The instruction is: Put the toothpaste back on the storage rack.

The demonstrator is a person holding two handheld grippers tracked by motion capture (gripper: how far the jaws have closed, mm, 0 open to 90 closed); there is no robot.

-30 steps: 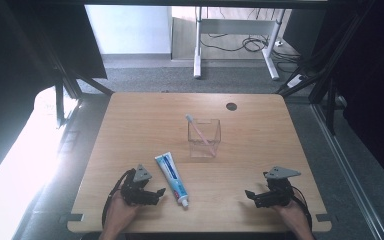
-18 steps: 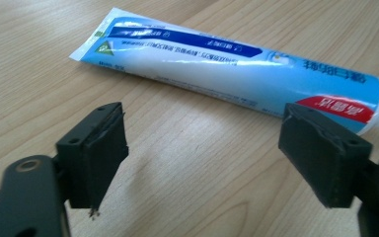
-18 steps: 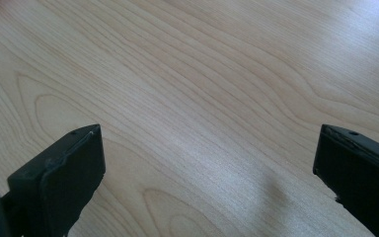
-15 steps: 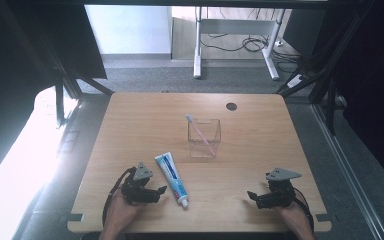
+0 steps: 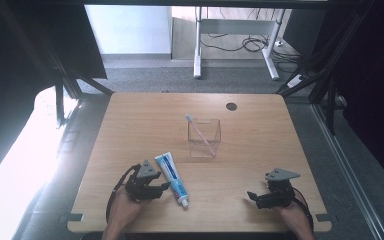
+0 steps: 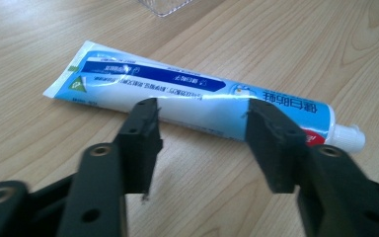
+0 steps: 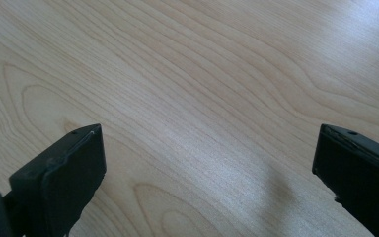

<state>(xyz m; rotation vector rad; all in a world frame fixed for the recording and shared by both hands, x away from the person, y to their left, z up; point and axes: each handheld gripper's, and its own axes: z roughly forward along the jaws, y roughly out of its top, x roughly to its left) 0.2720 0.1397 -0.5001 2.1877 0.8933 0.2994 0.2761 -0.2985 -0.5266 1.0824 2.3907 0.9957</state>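
glossy plastic toothpaste tube (image 6: 177, 94); matt wood table (image 5: 280, 140)

Ahead of me a clear square plastic box (image 5: 204, 138) mid-counter, a pink toothbrush (image 5: 198, 129) leaning inside it, pale wooden counter (image 5: 145, 117), round dark hole (image 5: 231, 106) near my far edge

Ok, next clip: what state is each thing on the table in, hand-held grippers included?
Toothpaste tube: lying flat, capped, not gripped.
Clear box: upright, open-topped.
Toothbrush: leaning inside the box, head up.
Left hand-held gripper: jaws have just been closing, half open before the tube, nothing between them.
Right hand-held gripper: open, empty.
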